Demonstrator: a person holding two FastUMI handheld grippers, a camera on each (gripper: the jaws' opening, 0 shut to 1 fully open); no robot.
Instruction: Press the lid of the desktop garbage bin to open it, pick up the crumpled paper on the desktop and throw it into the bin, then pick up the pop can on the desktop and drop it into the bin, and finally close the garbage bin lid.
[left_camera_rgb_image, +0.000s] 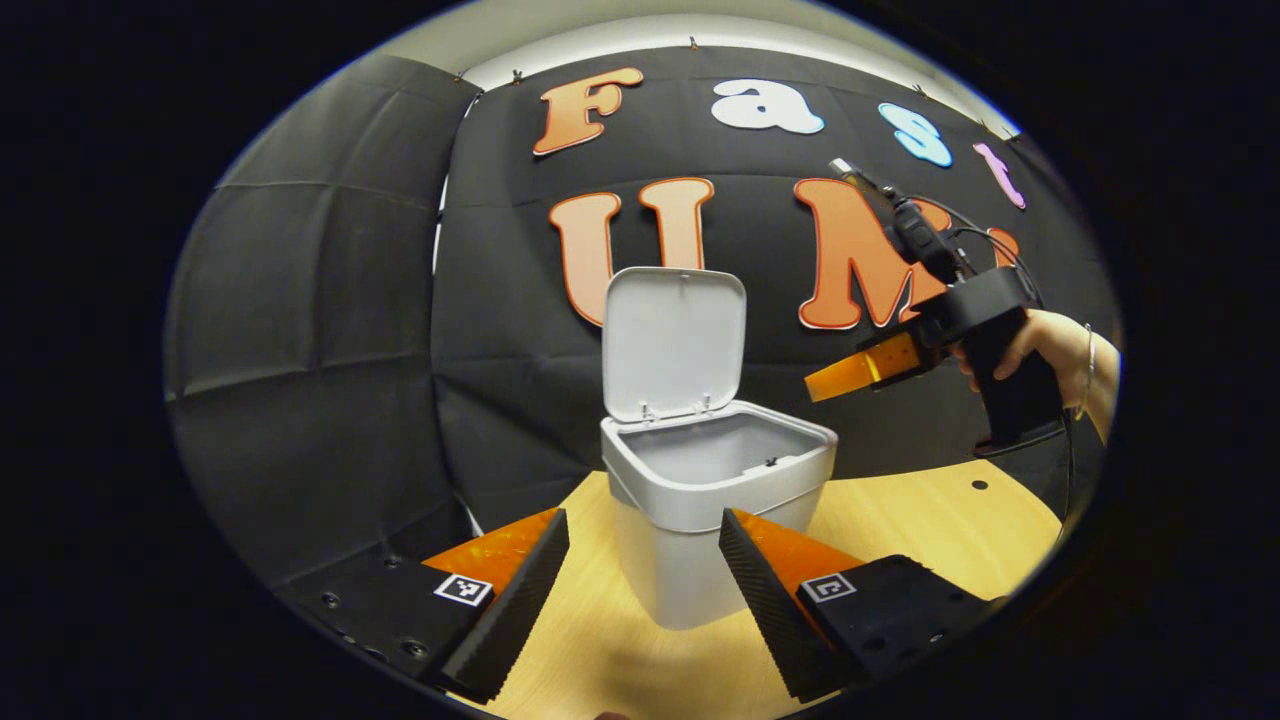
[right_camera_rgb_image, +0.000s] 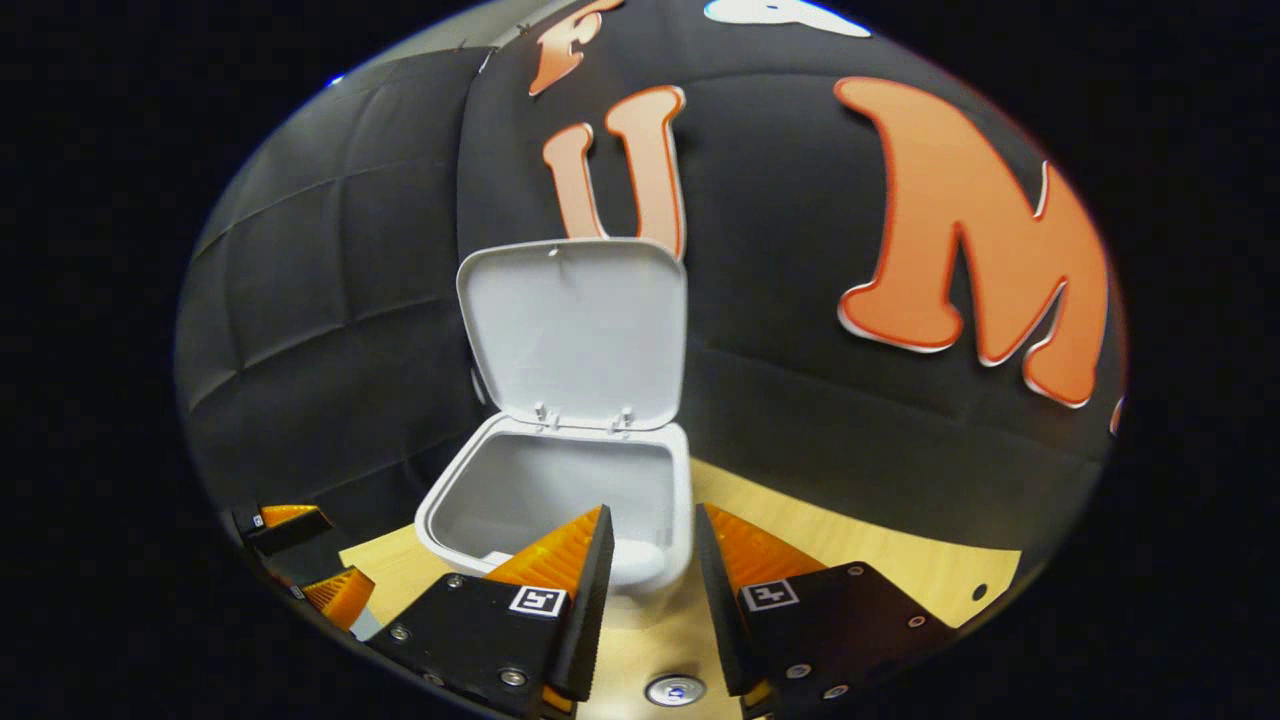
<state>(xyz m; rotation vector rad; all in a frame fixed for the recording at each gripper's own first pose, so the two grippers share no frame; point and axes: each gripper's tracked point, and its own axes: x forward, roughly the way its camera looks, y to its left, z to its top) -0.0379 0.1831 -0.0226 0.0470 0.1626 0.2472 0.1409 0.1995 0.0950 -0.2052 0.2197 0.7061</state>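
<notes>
Bin first: the small pale grey plastic desktop garbage bin stands on the light wooden table near the black cloth wall, its hinged grey lid swung up and standing almost upright at the far edge. So the opening step looks done. In the right gripper view a pale shape lies low inside the bin near its front wall; whether it is the crumpled paper I cannot tell. At the bottom of that view, between the fingers, the silvery round top of a pop can shows on the table.

My judgement is that the can step is in hand: the next move calls for lowering the right claw around the can, closing on it, then lifting it over the open mouth.

The right claw is parted narrowly and holds nothing; it hangs above the can, with the bin just beyond its tips. In the left gripper view it sits high to the right of the bin, held by a hand. The left claw is spread wide and empty, low over the table, with the bin straight ahead between its fingers and apart from them.
</notes>
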